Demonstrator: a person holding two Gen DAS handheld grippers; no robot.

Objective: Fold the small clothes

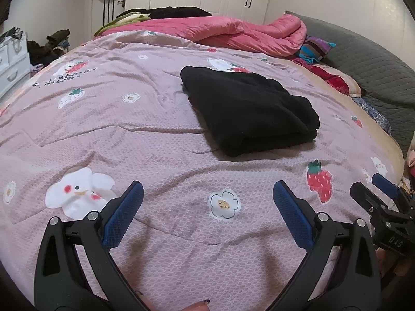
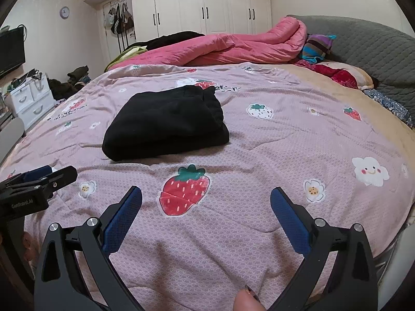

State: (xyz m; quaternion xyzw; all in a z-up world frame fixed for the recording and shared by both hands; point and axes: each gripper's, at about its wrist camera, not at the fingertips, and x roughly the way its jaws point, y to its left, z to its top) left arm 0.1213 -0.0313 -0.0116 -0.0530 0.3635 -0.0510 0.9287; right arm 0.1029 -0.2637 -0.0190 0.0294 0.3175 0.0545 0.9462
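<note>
A black garment lies folded in a compact stack on the pink patterned bedspread; it also shows in the right wrist view. My left gripper is open and empty, hovering over the bedspread well short of the garment. My right gripper is open and empty, also short of the garment and above a strawberry print. The right gripper shows at the right edge of the left wrist view. The left gripper shows at the left edge of the right wrist view.
A crumpled pink duvet and dark clothes lie at the far side of the bed. Pillows and a grey padded headboard are at the right. White drawers stand on the floor at the left, wardrobes behind.
</note>
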